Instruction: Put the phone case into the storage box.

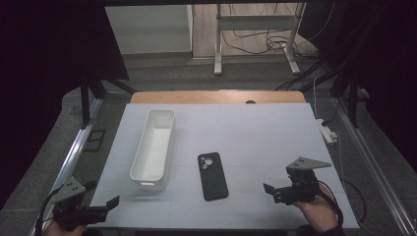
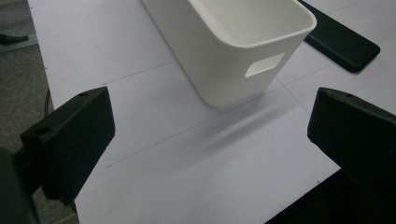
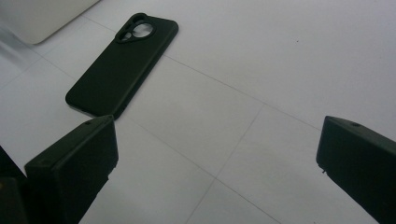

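Just left of the wide-open, empty right claw [image 1: 276,191], the black phone case [image 1: 213,175], apart.

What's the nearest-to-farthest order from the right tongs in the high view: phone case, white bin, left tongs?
From the right tongs:
1. Phone case, flat at table centre, just to their left.
2. White bin, beyond the case, left of centre.
3. Left tongs, at the table's near left corner.

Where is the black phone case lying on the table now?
In the high view the black phone case lies flat near the table's middle, just right of the white bin and left of the right tool, touching neither.
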